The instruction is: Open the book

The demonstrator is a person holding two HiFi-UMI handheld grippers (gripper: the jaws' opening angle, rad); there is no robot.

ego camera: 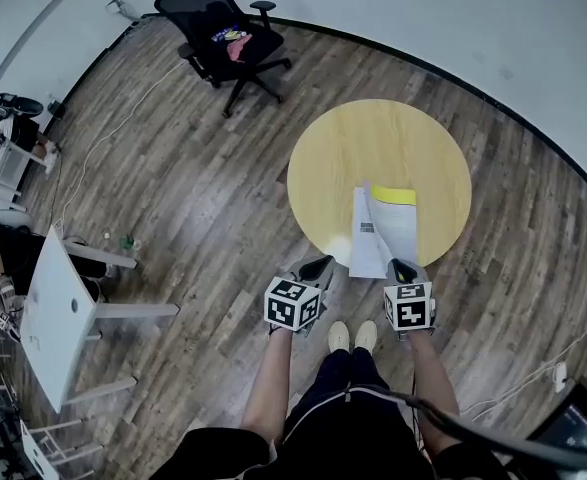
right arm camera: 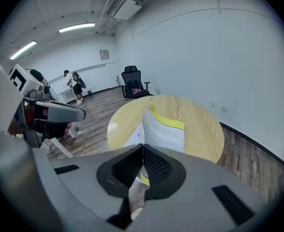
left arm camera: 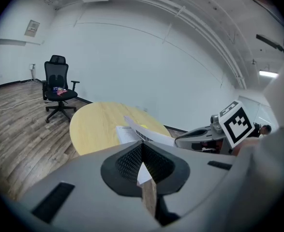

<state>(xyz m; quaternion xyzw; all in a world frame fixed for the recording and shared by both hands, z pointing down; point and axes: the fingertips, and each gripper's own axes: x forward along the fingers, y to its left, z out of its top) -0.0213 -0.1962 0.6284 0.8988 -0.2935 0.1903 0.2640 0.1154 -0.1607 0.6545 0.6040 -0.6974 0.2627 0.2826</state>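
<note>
The book (ego camera: 369, 250) lies at the 6 o'clock edge of the round table (ego camera: 373, 138), its near end slightly overhanging the rim. That puts it within easy reach of the person standing just behind it.

The right tongs (ego camera: 403, 268) are closed flat on the near edge of the lifted leaf (ego camera: 393, 223). In the right gripper view, a yellow sliver of that leaf sits in the slit between the ribbed black pads. Gripping at the near edge lets the leaf swing on the spine, which seems to run along the book's 9 o'clock side. The leaf stands tilted, neither flat nor fully turned, so I judge the opening to be partly done.

The left tongs (ego camera: 318, 266) sit just beside the book's 9 o'clock edge, with the pads pressed together. A white sliver shows in their slit. I cannot tell whether it is a pinched page corner or paper seen beyond. They are probably there to steady the lower part while the leaf rises.

The leaf is thin, flexible paper with grey print, and it bows slightly under its own weight. A yellow band (ego camera: 393, 195) runs across its 12 o'clock end. The sheet beneath is white and smooth, with a small dark printed block. The table top is pale, matt wood, a plain disc, and the floor (ego camera: 173, 168) is grey-brown plank. A black mesh-backed office chair (ego camera: 223, 33) stands well apart at the table's 11 o'clock.
</note>
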